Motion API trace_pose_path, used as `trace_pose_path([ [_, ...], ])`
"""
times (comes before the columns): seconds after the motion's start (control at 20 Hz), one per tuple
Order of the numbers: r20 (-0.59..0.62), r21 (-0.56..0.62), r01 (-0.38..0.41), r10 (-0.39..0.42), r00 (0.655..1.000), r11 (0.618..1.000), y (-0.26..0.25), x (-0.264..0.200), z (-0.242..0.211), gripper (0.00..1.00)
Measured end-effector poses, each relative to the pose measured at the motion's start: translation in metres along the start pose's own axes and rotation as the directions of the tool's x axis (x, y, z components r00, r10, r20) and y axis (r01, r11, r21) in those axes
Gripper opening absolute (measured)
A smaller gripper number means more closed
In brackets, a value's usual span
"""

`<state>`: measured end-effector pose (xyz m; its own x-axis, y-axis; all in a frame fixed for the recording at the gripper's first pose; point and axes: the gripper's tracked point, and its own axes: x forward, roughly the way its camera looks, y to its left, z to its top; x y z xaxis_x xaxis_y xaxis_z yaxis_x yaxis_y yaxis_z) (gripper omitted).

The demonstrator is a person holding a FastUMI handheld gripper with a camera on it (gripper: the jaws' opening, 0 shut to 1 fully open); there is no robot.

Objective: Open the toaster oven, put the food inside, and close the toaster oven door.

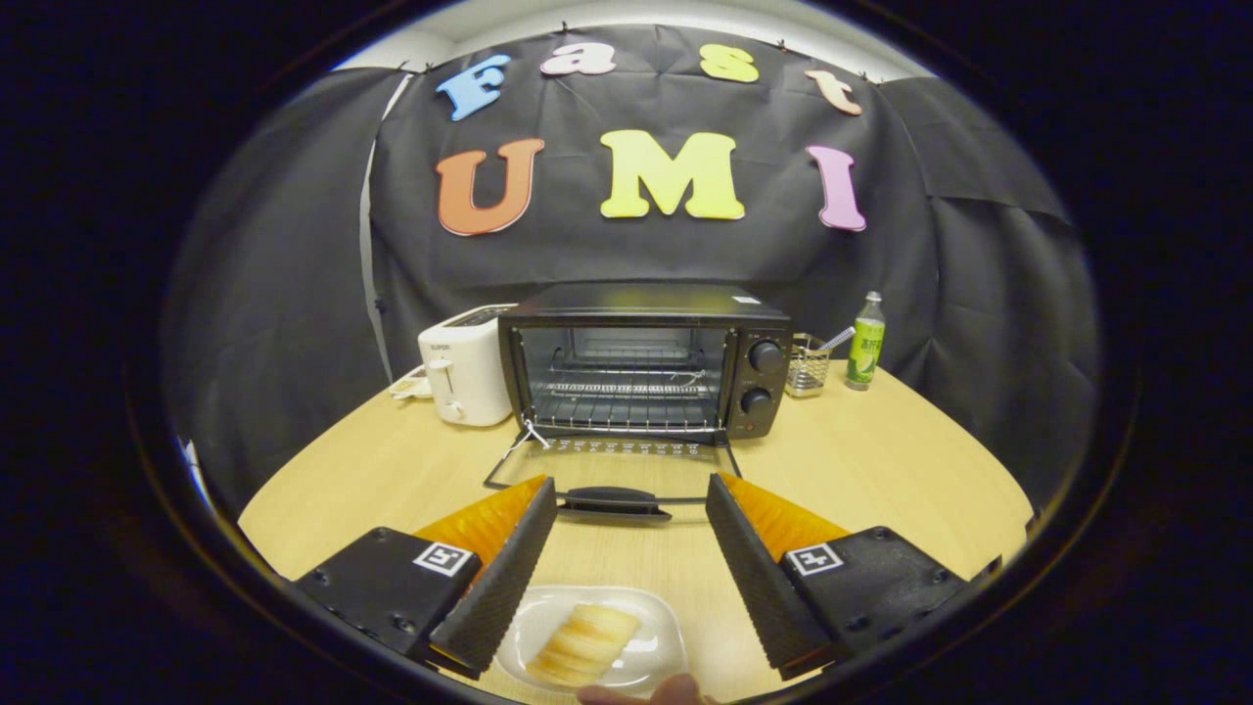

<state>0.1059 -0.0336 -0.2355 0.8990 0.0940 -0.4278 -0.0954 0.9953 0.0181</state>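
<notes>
A black toaster oven point(646, 357) stands at the back of the round wooden table with its glass door point(612, 465) folded down flat, handle point(615, 501) toward me. Its wire rack is bare inside. My gripper point(626, 504) hovers open just short of the door handle, nothing between its fingers. Below and between the fingers lies a clear plate point(646, 651) holding a pale ridged pastry point(582, 641). A person's fingertip point(646, 693) touches the plate's near rim.
A white pop-up toaster point(468, 377) stands left of the oven. To its right are a wire mesh holder point(808, 364) and a green bottle point(865, 343). Bare tabletop point(881, 470) lies on both sides of the open door.
</notes>
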Motion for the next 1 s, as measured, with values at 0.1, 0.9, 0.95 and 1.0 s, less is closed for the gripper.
trace_pose_path([
  [0.1, -0.047, 0.007, -0.02, 0.02, 0.999, 1.0, 0.009, -0.012, -0.017, 1.0],
  [0.9, -0.346, 0.065, 0.012, 0.011, 0.938, 0.998, 0.028, -0.018, -0.137, 0.98],
  [0.95, -0.356, 0.064, 0.021, 0.003, 0.935, 0.998, 0.027, -0.018, -0.14, 0.97],
  [1.0, -0.367, 0.068, 0.026, 0.001, 0.93, 0.997, 0.026, -0.016, -0.144, 0.97],
])
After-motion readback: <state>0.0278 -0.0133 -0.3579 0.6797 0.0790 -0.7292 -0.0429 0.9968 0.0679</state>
